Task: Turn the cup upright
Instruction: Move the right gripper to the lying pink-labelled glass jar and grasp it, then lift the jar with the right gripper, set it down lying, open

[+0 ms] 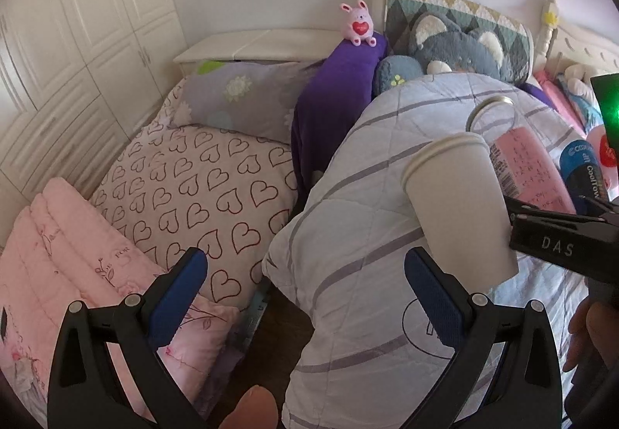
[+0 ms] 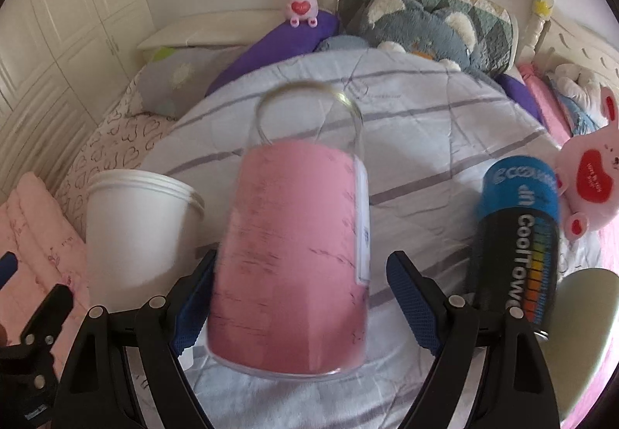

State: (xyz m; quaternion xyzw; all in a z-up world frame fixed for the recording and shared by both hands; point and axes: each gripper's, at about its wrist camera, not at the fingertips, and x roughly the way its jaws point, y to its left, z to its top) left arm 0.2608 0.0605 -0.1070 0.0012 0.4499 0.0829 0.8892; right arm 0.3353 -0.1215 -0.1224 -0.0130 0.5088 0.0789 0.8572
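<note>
A clear cup with pink paper inside (image 2: 294, 251) lies tilted on the striped quilt (image 2: 425, 142), its open rim pointing away. My right gripper (image 2: 298, 297) is open, its blue pads on either side of the cup's base; whether they touch it I cannot tell. A white paper cup (image 2: 135, 231) stands upright to the left; in the left wrist view it (image 1: 456, 196) leans, with the pink cup (image 1: 530, 165) behind it. My left gripper (image 1: 305, 297) is open and empty, low and left of the white cup.
A blue and black towel can (image 2: 518, 235) lies right of the pink cup, with a pink bunny toy (image 2: 592, 181) beyond it. Pillows (image 1: 201, 189), a purple cushion (image 1: 332, 96) and a grey plush (image 1: 456, 49) lie behind. White wardrobe (image 1: 77, 22) on the left.
</note>
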